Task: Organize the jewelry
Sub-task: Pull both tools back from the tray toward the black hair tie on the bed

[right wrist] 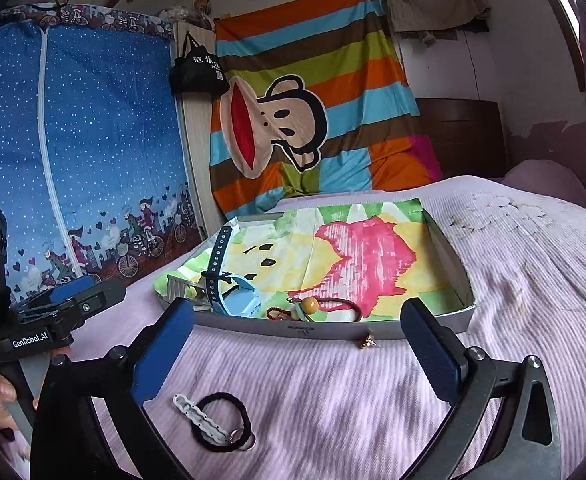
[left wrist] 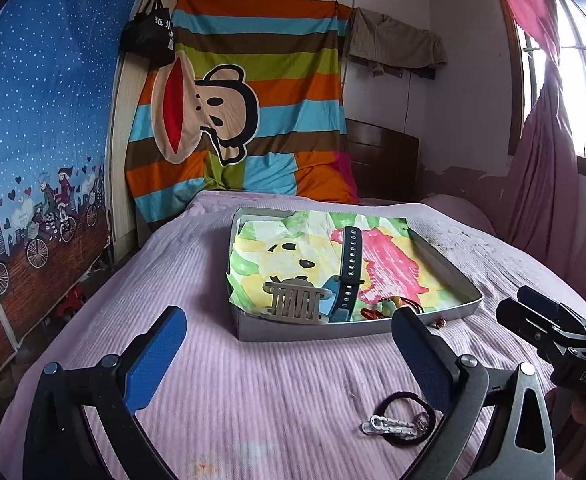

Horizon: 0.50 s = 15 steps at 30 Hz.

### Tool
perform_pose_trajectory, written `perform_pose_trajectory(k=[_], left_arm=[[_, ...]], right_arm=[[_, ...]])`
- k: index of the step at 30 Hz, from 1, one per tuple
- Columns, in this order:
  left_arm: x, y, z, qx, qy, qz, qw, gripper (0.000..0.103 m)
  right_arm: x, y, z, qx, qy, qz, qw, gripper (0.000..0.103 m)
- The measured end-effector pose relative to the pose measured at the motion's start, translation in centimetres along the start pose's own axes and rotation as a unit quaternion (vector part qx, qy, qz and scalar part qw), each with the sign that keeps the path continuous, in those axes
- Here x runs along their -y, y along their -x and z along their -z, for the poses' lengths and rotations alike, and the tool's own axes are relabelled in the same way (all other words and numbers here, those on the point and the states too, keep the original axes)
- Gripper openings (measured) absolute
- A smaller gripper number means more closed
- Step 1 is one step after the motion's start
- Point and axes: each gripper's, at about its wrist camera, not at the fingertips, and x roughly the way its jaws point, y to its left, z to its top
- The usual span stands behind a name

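Observation:
A shallow grey tray (left wrist: 301, 330) (right wrist: 333, 329) lined with colourful paper sits on the pink bed. In it lie a dark watch strap (left wrist: 351, 264) (right wrist: 218, 256), a light blue watch (right wrist: 240, 298), a grey hair clip (left wrist: 295, 300) and a red cord charm with an orange bead (right wrist: 309, 305). On the bedspread in front lie a black hair tie (left wrist: 407, 420) (right wrist: 223, 422) with a white clip (left wrist: 381, 424) (right wrist: 199, 414) across it, and a small gold earring (right wrist: 368, 341) (left wrist: 439, 323). My left gripper (left wrist: 289, 354) and right gripper (right wrist: 301, 354) are both open and empty above the bedspread.
The pink ribbed bedspread (left wrist: 253, 400) covers the bed. A striped monkey-print sheet (left wrist: 245, 92) hangs behind, a blue wardrobe cover (left wrist: 41, 128) stands left, a curtained window (left wrist: 565, 80) right. The right gripper shows at the left wrist view's right edge (left wrist: 549, 324).

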Motion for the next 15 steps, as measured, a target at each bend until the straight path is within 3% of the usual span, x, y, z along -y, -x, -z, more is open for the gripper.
perform_pose_trajectory(k=[15], left_arm=[[1.2, 2.7, 2.5, -0.004, -0.019, 0.023, 0.9996, 0.103]], right_arm=[[0.9, 3.2, 2.2, -0.017, 0.018, 0.023, 0.999, 0.101]])
